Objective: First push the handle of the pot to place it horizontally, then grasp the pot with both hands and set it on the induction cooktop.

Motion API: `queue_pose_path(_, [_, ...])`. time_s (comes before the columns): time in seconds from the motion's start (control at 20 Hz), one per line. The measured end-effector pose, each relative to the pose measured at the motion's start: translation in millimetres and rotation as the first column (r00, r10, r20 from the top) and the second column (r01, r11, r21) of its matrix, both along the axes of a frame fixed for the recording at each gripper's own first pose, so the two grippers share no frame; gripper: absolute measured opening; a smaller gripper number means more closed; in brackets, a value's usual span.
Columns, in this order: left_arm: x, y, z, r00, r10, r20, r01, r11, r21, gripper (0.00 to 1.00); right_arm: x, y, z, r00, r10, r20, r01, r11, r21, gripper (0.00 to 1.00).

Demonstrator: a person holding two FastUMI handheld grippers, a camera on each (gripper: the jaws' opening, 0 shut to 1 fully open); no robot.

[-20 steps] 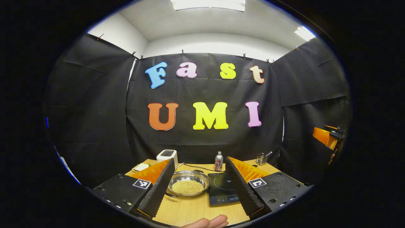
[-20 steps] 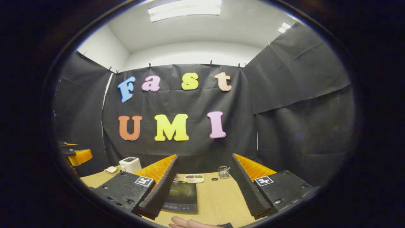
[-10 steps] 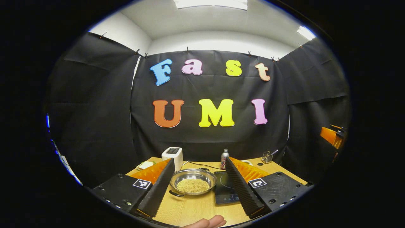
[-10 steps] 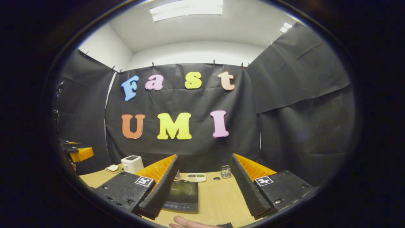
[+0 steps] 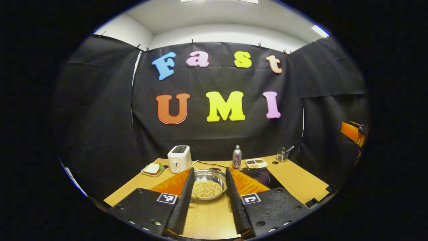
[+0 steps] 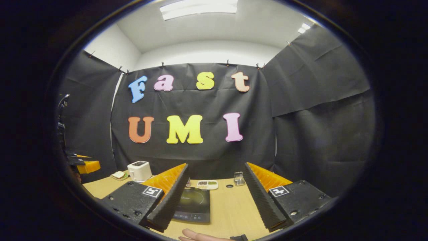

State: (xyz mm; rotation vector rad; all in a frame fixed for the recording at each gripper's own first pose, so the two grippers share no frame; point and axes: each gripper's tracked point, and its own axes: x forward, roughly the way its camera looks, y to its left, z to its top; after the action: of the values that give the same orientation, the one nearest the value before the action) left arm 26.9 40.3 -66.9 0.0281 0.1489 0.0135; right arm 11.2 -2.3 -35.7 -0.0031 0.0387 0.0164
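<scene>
**Pot dead ahead of left gripper, handle toward it**

In the left gripper view the left gripper [image 5: 209, 197] stood part open, holding nothing, with the pot [image 5: 208, 188] on the worktop [image 5: 301, 179] at 12 o'clock, just beyond the fingertips. One handle [image 5: 193, 200] showed at the pot's 7 o'clock, so the handles seemed to lie near to far, not across. The cooktop [image 5: 264, 176] lay at the pot's 2 o'clock. The right gripper [image 6: 214, 197], wide open and empty, faced the cooktop; the left looked nearer for the push.
</scene>
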Motion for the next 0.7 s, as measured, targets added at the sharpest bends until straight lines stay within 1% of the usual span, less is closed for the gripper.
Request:
queue_pose_path(0.05, [3.9, 1.0, -6.2, 1.000, -0.001, -0.016, 0.001, 1.000, -0.003, 0.36, 0.2, 1.2, -1.8, 1.000, 0.002, -0.003, -0.002, 1.000, -0.001, 1.00])
queue_pose_path(0.1, [8.3, -2.9, -12.7, 0.999, -0.015, -0.033, 0.014, 1.000, -0.017, 0.36, 1.4, 1.9, -3.6, 1.000, 0.003, -0.006, -0.003, 1.000, -0.003, 1.00])
queue_pose_path(0.15, [12.3, -1.1, -20.8, 0.999, -0.010, -0.054, 0.008, 0.999, -0.034, 0.32, 3.4, 2.5, -7.4, 1.000, 0.003, -0.010, -0.003, 1.000, -0.006, 1.00])
queue_pose_path(0.2, [16.3, 3.4, -29.5, 0.997, -0.007, -0.075, 0.004, 0.999, -0.036, 0.10, 4.9, 3.1, -9.4, 1.000, 0.002, -0.014, -0.002, 1.000, -0.009, 1.00])
queue_pose_path(0.25, [19.9, 8.3, -33.9, 0.996, 0.002, -0.093, -0.005, 0.999, -0.038, 0.07, 5.9, 3.1, -12.1, 1.000, 0.001, -0.018, -0.002, 1.000, -0.010, 1.00])
queue_pose_path(0.3, [23.3, 10.4, -42.3, 0.993, 0.001, -0.115, -0.005, 0.999, -0.036, 0.01, 7.5, 3.2, -14.3, 1.000, 0.000, -0.023, 0.000, 1.000, -0.011, 1.00])
queue_pose_path(0.35, [27.5, 12.3, -49.9, 0.991, 0.001, -0.131, -0.006, 0.999, -0.038, 0.01, 9.9, 3.7, -17.9, 1.000, -0.001, -0.031, 0.001, 1.000, -0.011, 1.00])
queue_pose_path(0.4, [42.8, 17.5, -58.6, 0.988, 0.011, -0.152, -0.019, 0.998, -0.053, 0.00, 12.8, 3.4, -20.6, 0.999, -0.003, -0.037, 0.002, 1.000, -0.010, 1.00])
queue_pose_path(0.45, [40.8, 17.9, -65.6, 0.986, 0.007, -0.167, -0.019, 0.997, -0.072, 0.00, 14.7, 4.0, -23.6, 0.999, -0.003, -0.044, 0.003, 1.000, -0.009, 0.98])
queue_pose_path(0.5, [44.6, 16.3, -74.9, 0.981, -0.005, -0.194, -0.010, 0.997, -0.080, 0.00, 16.8, 4.1, -26.2, 0.999, -0.005, -0.051, 0.004, 1.000, -0.009, 0.99])
queue_pose_path(0.7, [60.2, 26.8, -117.2, 0.950, -0.005, -0.313, -0.020, 0.997, -0.076, 0.00, 26.4, 4.0, -39.4, 0.997, -0.013, -0.078, 0.012, 1.000, -0.018, 0.98])
